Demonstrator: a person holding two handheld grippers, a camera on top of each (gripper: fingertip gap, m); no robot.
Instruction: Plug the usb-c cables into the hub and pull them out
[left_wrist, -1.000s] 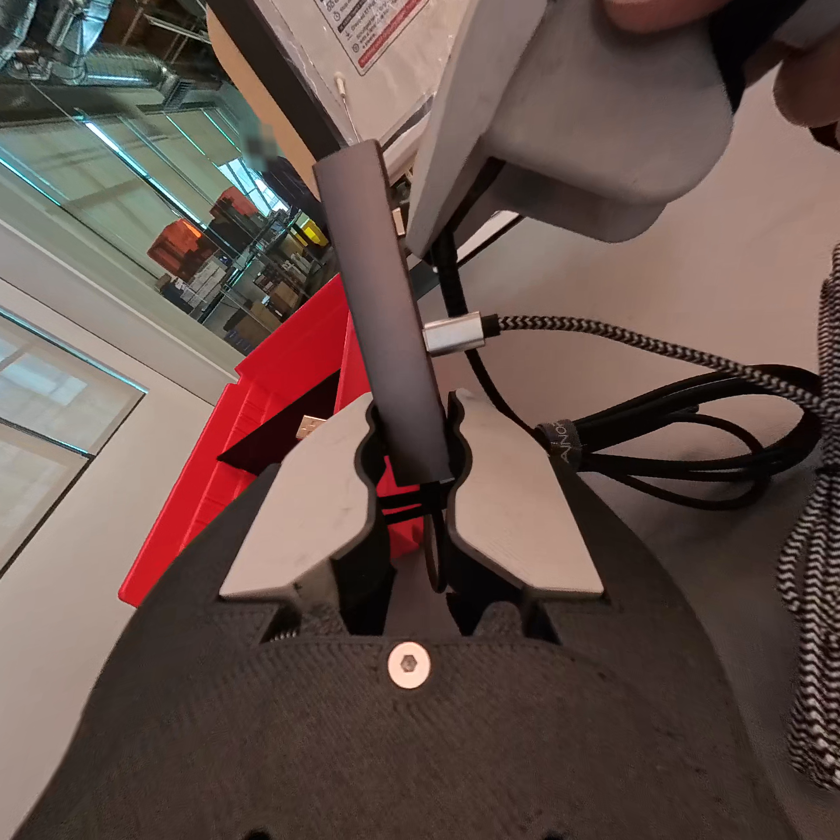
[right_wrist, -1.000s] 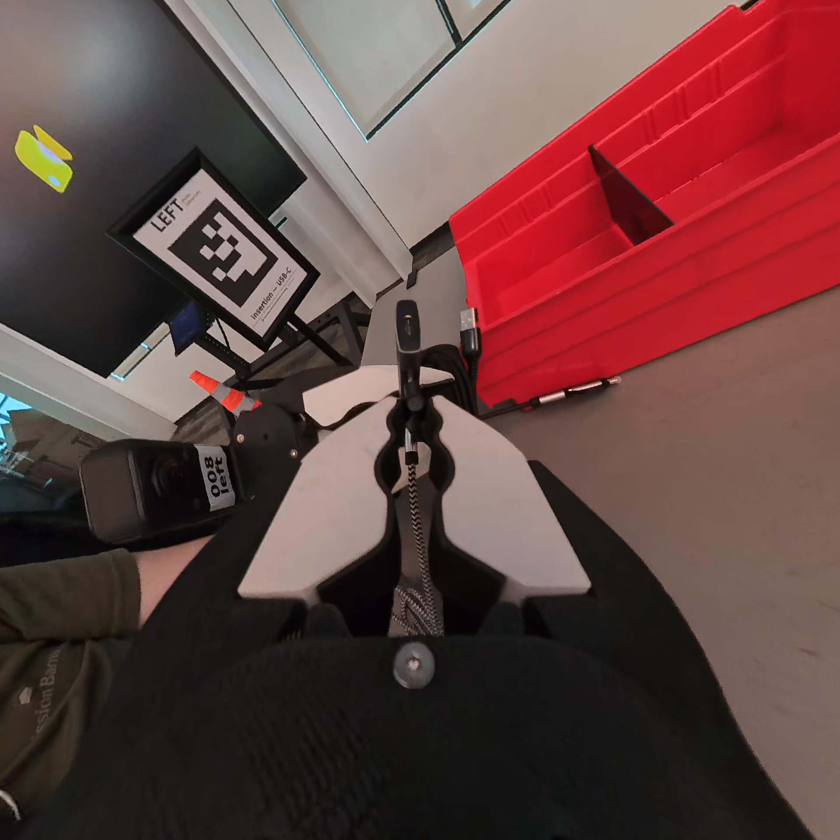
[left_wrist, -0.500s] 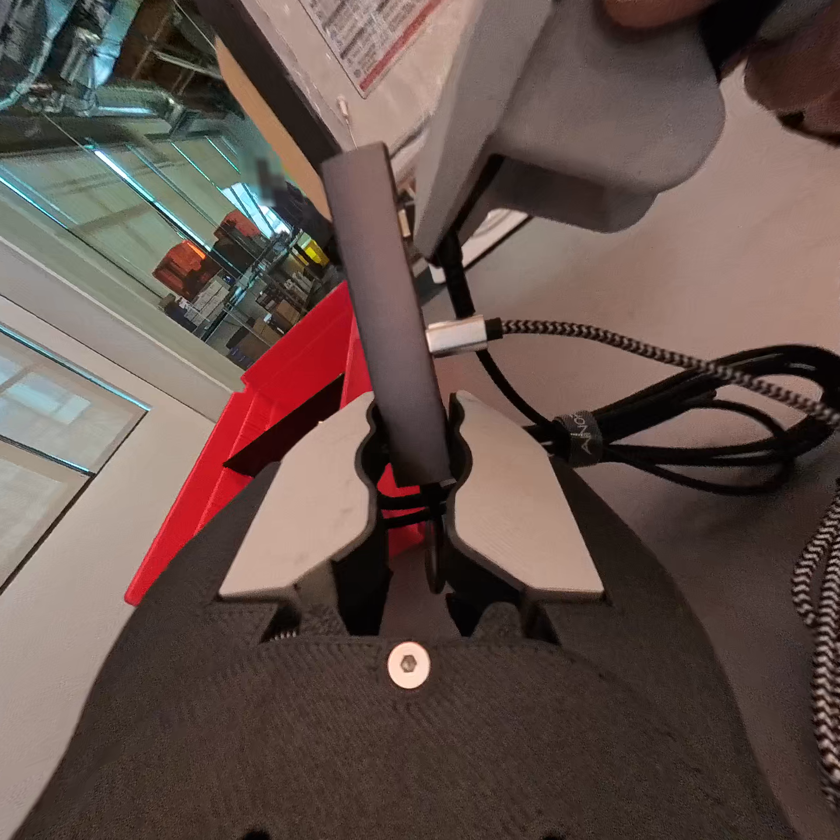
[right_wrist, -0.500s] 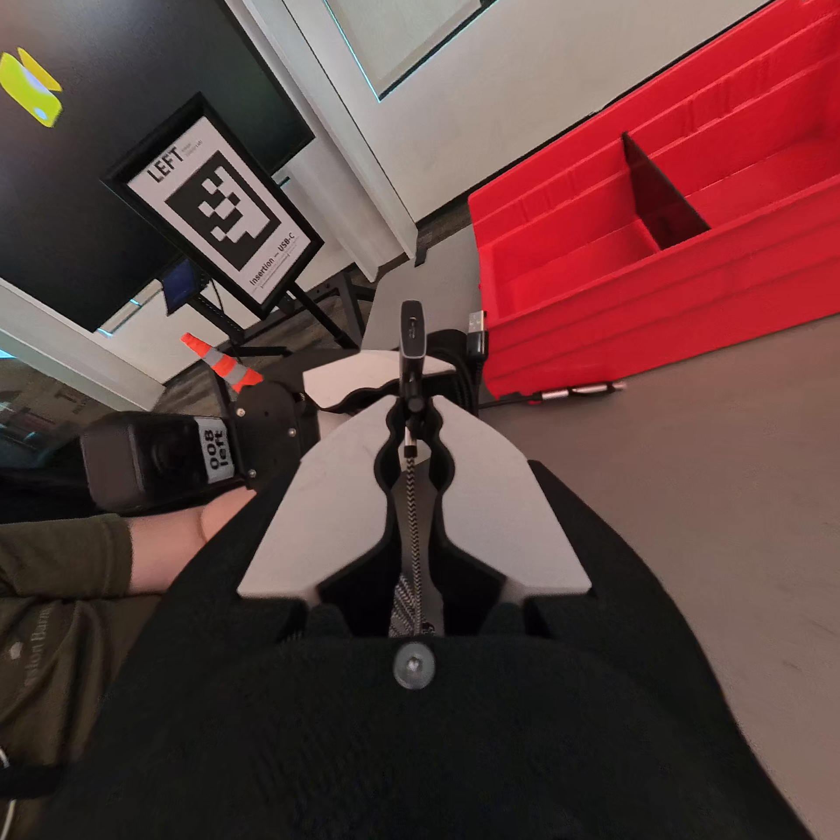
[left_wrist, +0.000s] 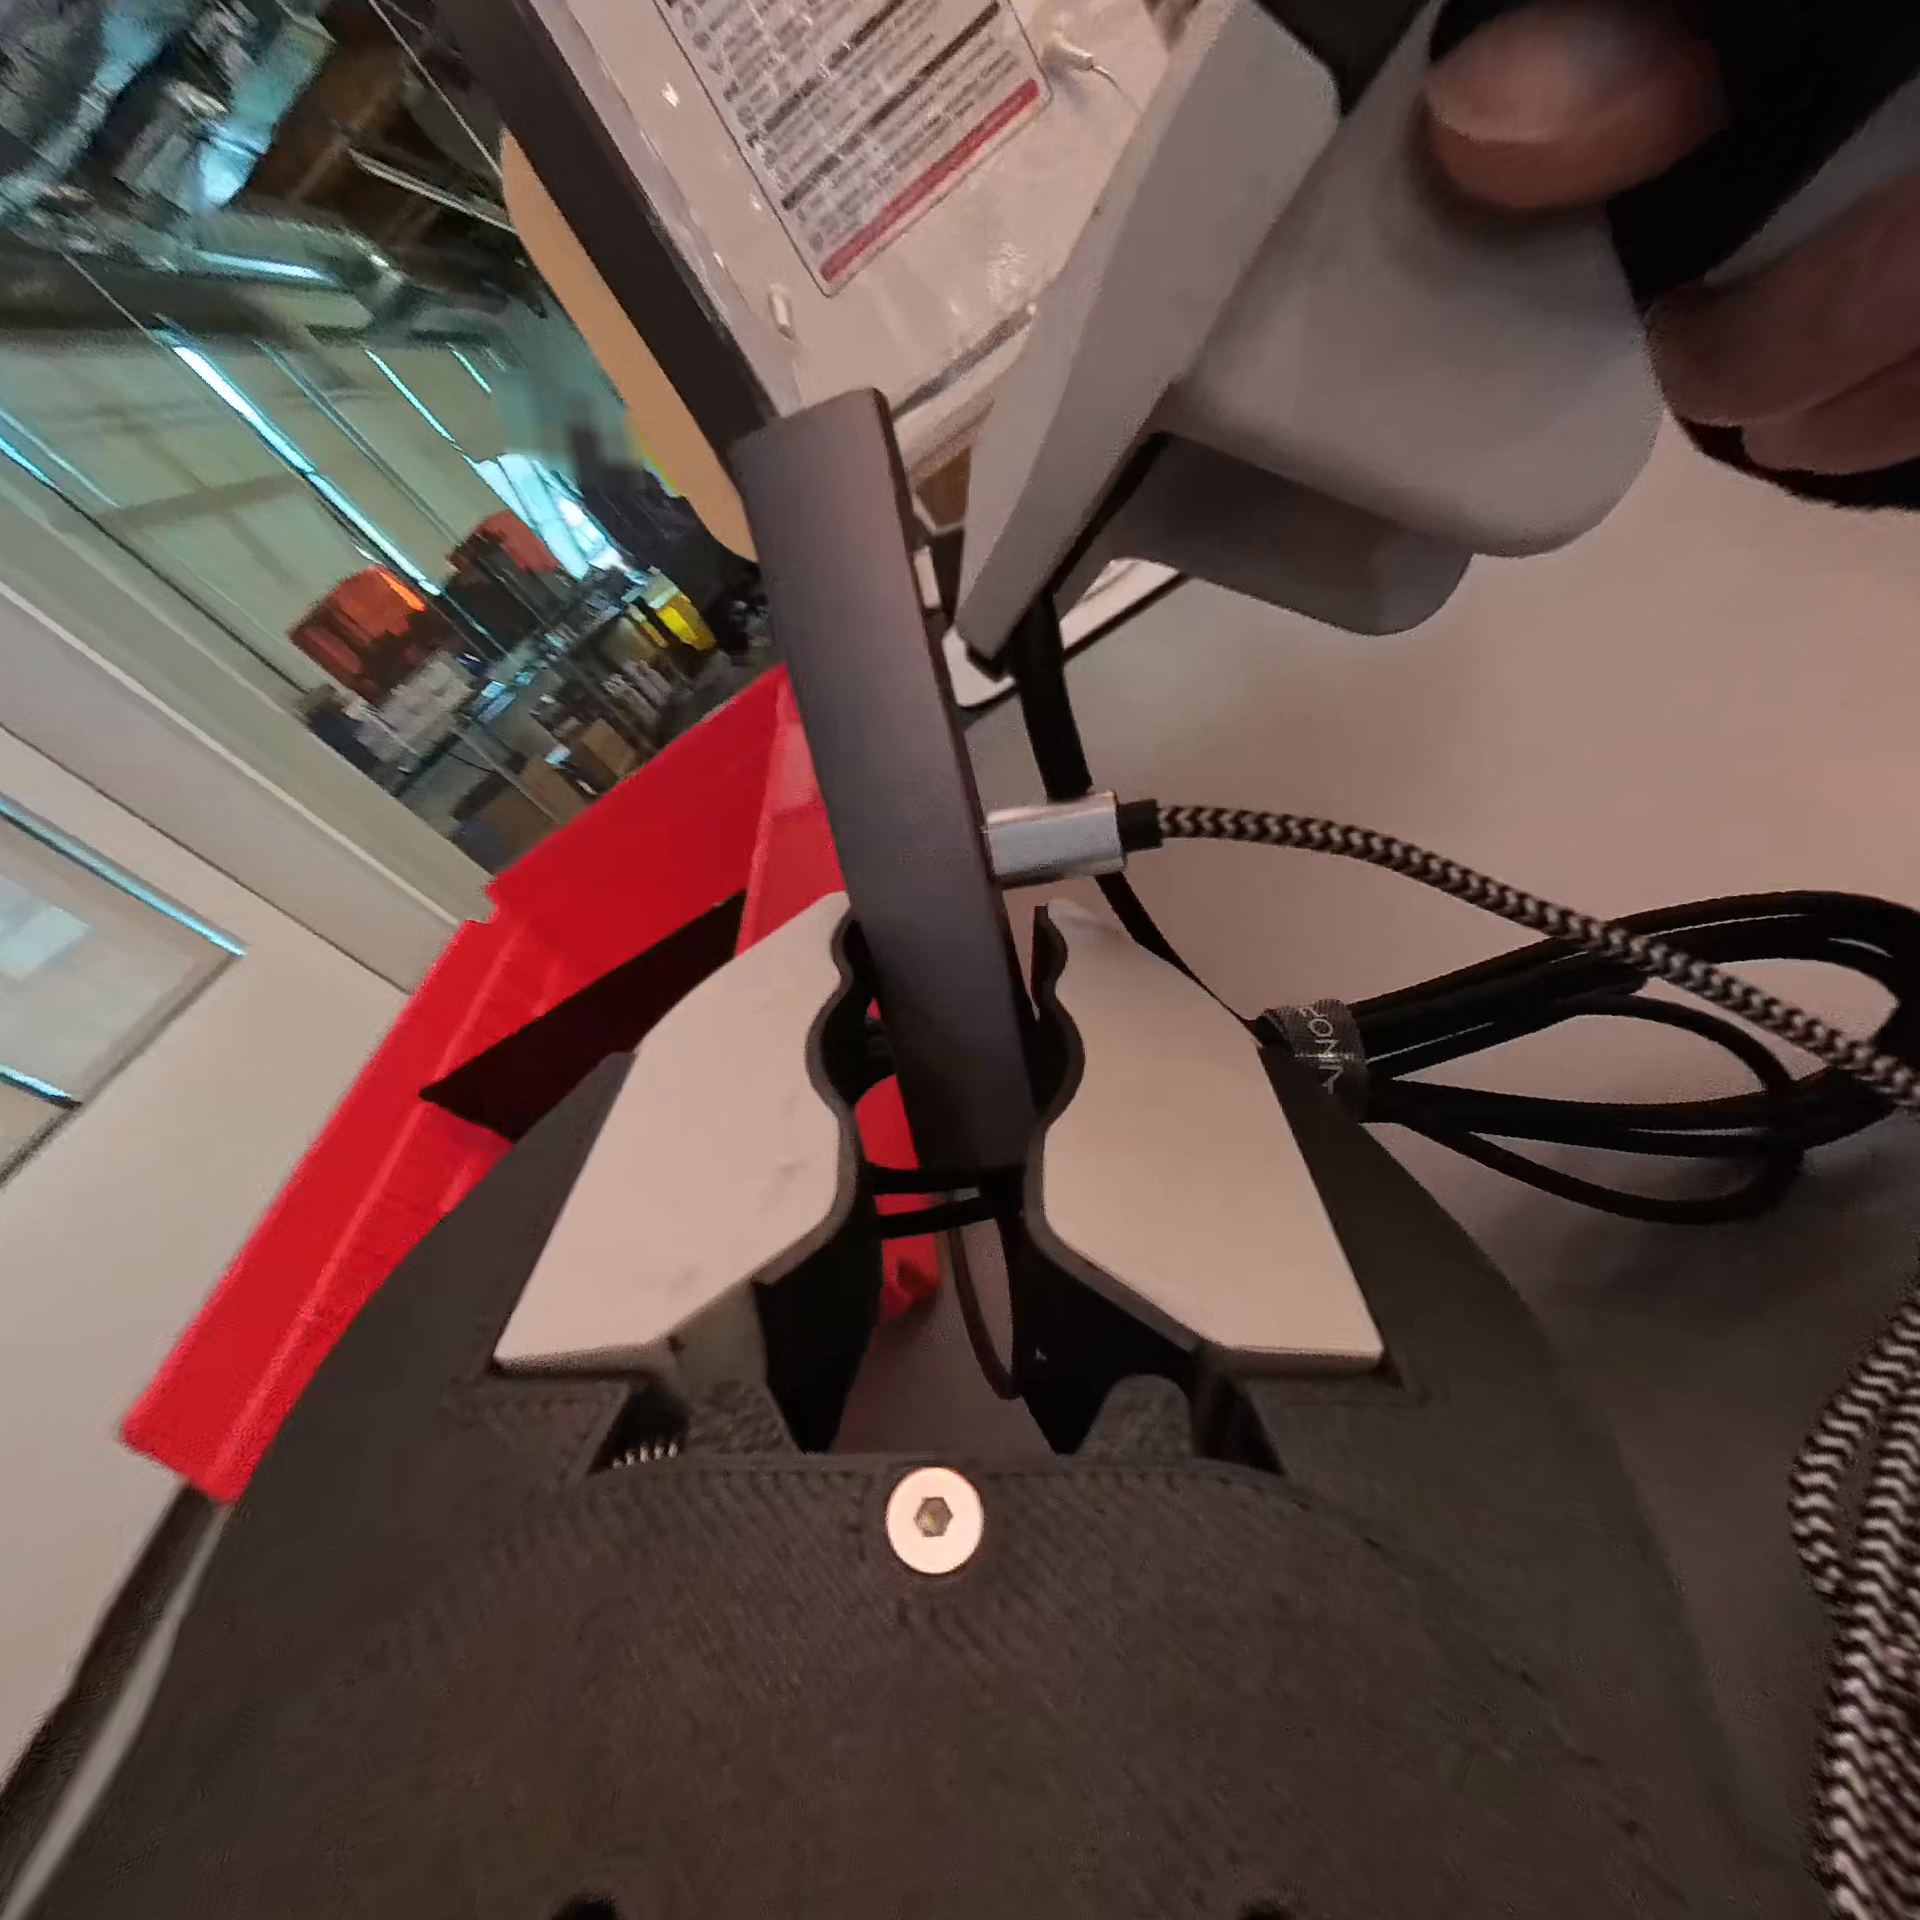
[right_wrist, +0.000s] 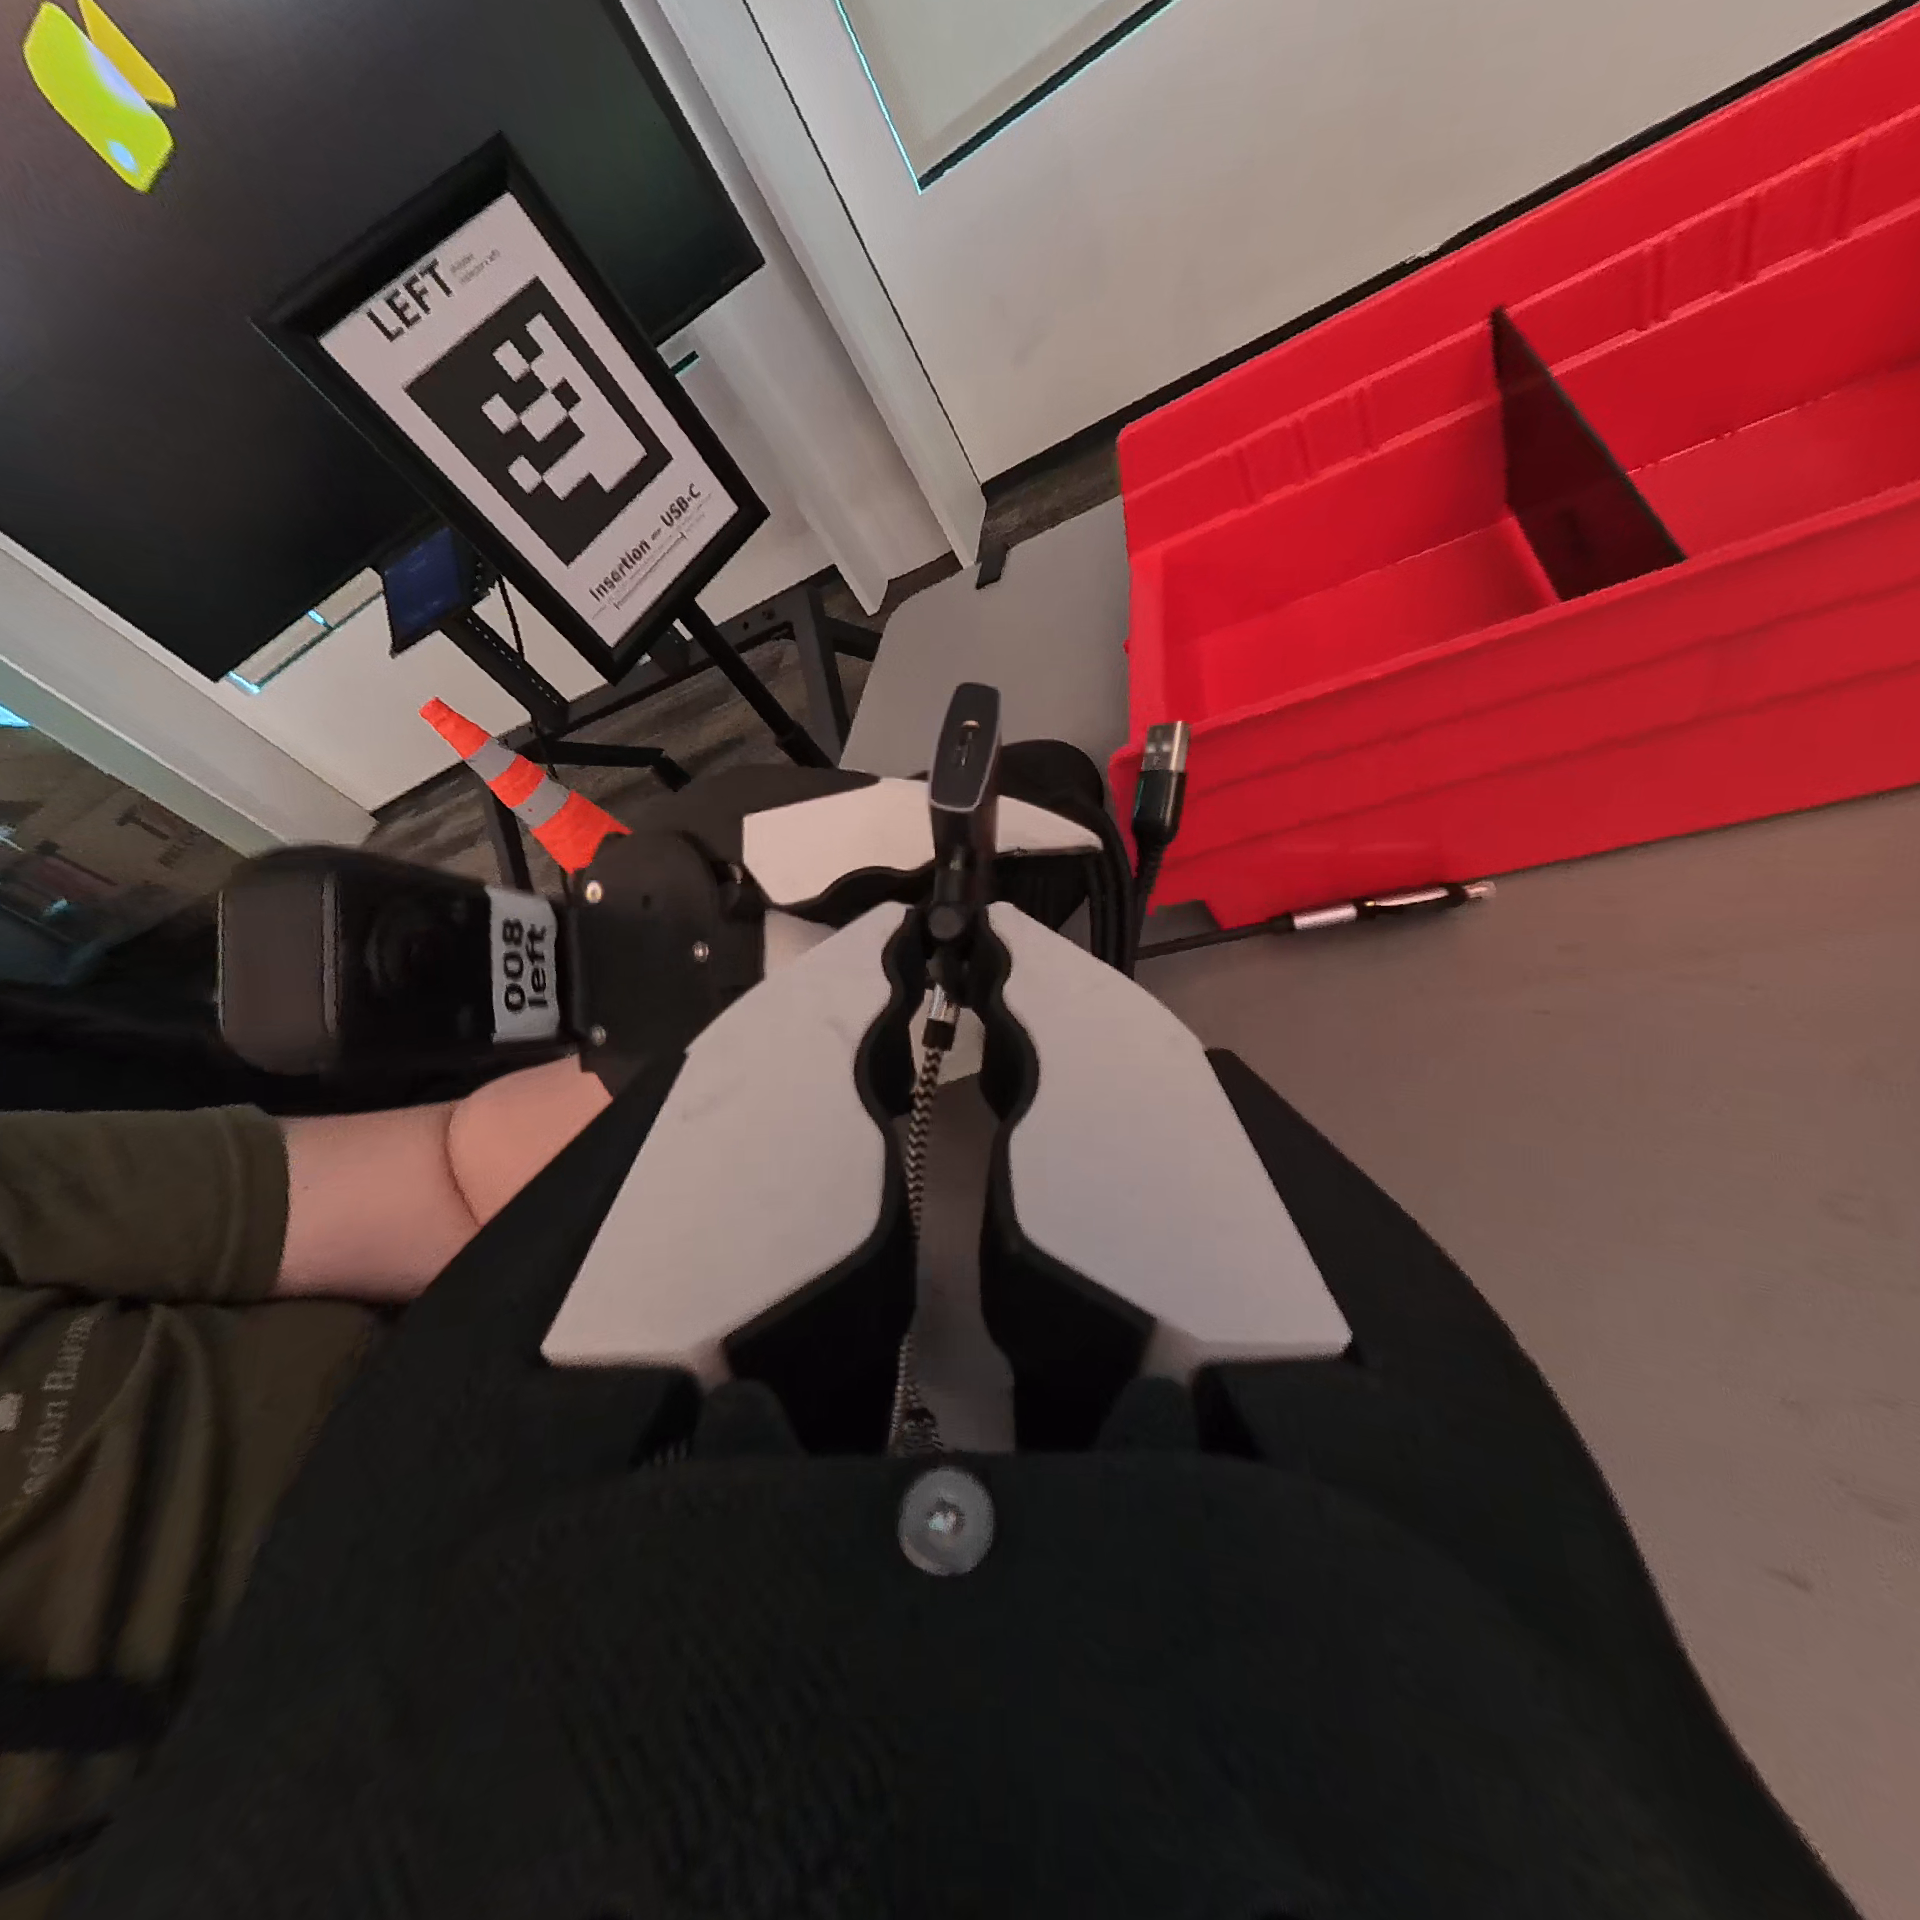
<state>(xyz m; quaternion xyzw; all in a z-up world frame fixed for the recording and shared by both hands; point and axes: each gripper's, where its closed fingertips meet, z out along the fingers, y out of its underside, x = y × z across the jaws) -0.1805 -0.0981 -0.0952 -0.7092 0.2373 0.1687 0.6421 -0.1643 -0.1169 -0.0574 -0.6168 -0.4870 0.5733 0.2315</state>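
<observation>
- Our left gripper (left_wrist: 940, 997) fingers clamp the dark hub (left_wrist: 883, 790).
- Our right gripper (right_wrist: 951, 925) pinches a black plug (right_wrist: 948, 896) at the hub's side.
- We see a braided cable (left_wrist: 1351, 847) plugged in lower down.

Grey table (right_wrist: 1558, 1091) is backed by white wall (right_wrist: 1195, 208) w/ window; dark screen (right_wrist: 260, 312) & orange cone (right_wrist: 520, 790) seen beyond left edge.

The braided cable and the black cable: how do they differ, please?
The braided cable is black-and-white with a silver plug; the black cable is plain. The braided cable sits plugged in with no gripper on it; the black cable is pinched in the right gripper. Both run to the same side of the hub.
</observation>
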